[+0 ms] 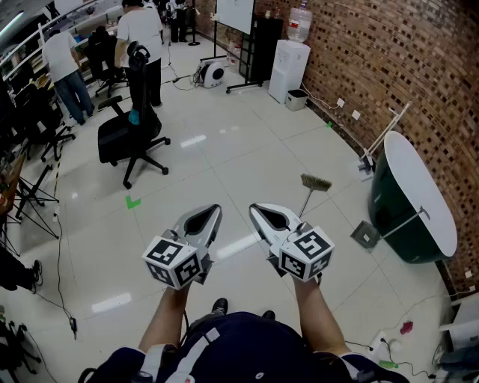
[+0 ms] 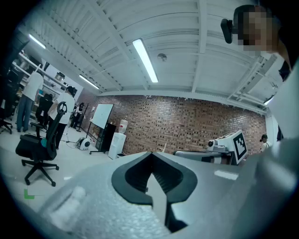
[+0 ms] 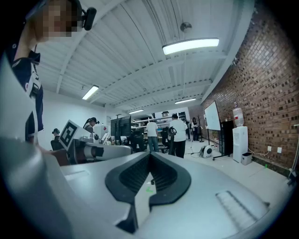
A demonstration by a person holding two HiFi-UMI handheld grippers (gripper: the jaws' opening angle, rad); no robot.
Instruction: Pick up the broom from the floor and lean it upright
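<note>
A pale, glossy tiled floor (image 1: 247, 142) fills most of the head view, in a large workshop room. A red-brown brick wall (image 1: 389, 52) curves down the right side of the frame. Against it at mid right stands a dark green oval tub-like body with a white top (image 1: 391, 213). A thin pale pole ending in a grey square flat pad (image 1: 365, 234) rests against its near side.

At upper left a black wheeled office chair (image 1: 129, 138) stands alone on the tiles. Behind it, two people in white shirts (image 1: 142, 30) stand beside cluttered benches. At top centre are a white whiteboard on a stand (image 1: 235, 13) and a white water dispenser carrying a clear bottle (image 1: 289, 69). A small green tape mark (image 1: 133, 202) sits on the floor at centre left.

The brown-bristled broom with a thin pale handle (image 1: 315, 182) lies on the floor right of centre. Its bristle head points toward the top of the frame and it lies apart from the tub. The lower end of the handle runs behind the right claw in this view.

The left claw (image 1: 215, 211) and right claw (image 1: 254, 211) are held side by side at lower centre, above bare forearms, tips angled toward each other. Each claw's own view shows its dark pads pressed together at the tip, gripping nothing, with only the room beyond them. Neither claw touches the broom.
</note>
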